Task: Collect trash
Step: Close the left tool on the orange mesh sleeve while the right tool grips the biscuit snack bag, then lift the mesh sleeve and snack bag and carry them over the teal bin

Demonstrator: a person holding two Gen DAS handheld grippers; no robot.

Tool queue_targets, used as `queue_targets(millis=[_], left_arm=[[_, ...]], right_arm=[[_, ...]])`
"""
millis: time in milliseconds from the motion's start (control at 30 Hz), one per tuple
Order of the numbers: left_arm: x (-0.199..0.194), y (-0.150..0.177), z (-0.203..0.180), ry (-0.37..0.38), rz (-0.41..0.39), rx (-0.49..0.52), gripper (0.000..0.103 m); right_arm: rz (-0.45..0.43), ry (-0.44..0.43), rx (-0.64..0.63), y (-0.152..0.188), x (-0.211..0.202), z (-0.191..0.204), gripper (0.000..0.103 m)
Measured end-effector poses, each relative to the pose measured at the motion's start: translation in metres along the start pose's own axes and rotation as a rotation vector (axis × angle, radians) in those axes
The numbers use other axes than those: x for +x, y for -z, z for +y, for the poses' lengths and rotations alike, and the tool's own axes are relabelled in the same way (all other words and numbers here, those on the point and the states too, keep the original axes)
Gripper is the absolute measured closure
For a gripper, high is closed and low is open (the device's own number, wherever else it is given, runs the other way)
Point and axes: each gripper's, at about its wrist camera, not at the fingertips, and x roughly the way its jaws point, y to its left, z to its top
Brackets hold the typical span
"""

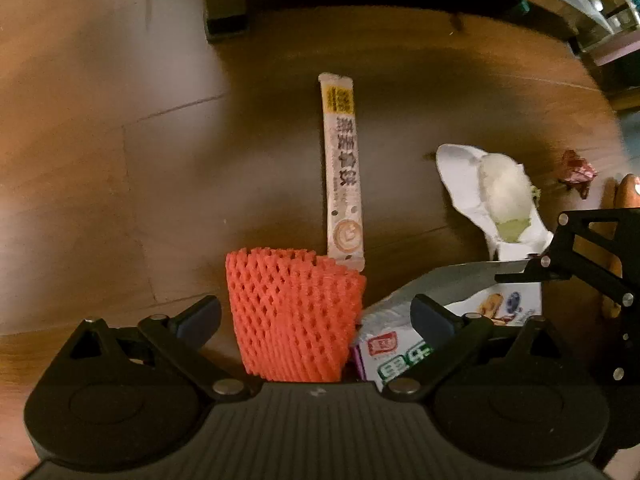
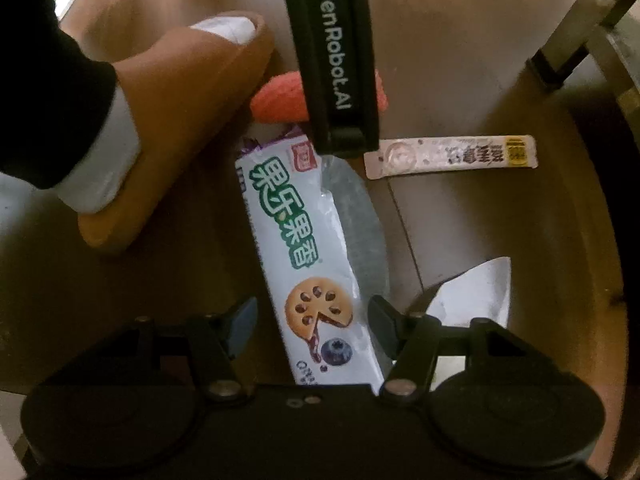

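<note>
Right now I am spreading both pairs of my jaws wide, gripping nothing yet. Between my left gripper [image 1: 316, 316] fingers is lying the orange foam net [image 1: 294, 316], a soft, springy lattice sleeve. My right gripper [image 2: 312, 320] is straddling the glossy biscuit wrapper [image 2: 304, 248], a long, crinkly, flattened film pack. I judge I am lining up 2 pickups; next I should be lowering and closing gently on each. Beyond the net is lying a slim, stiff coffee sachet [image 1: 343, 168], then a crumpled white tissue [image 1: 492, 196] on the smooth wooden floor [image 1: 120, 160].
</note>
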Motion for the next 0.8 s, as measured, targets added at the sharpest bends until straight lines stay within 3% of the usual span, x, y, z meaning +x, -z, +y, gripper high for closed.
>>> queue_targets(millis=[67,133,267,333,433,567,700,800], left_arm=[[0.006,0.0,0.002,0.002,0.006,-0.006,0.012],[0.01,0.0,0.004,0.006,0.016,-0.018,0.031],[0.015,0.001,0.009,0.023,0.024,-0.043,0.045],[0.016,0.001,0.01,0.027,0.023,-0.052,0.057],[0.017,0.002,0.011,0.04,0.027,-0.073,0.069],[0.014,0.002,0.01,0.039,0.025,-0.071,0.08],[0.007,0.001,0.008,0.013,0.018,-0.065,0.09],[-0.005,0.0,0.009,0.032,-0.001,-0.086,0.091]], right_arm=[[0.004,-0.007,-0.01,-0.001,0.006,0.001,0.042],[0.001,0.007,-0.018,-0.002,0.011,0.002,0.042],[0.004,0.006,-0.001,-0.004,0.017,0.001,0.045],[-0.003,0.013,-0.009,-0.005,0.017,0.001,0.046],[-0.01,0.016,-0.005,-0.008,0.015,0.004,0.058],[-0.027,0.031,0.018,-0.014,0.007,0.006,0.072],[-0.034,0.046,0.055,-0.016,-0.008,0.006,0.075],[-0.034,0.046,0.111,-0.015,-0.024,0.003,0.076]])
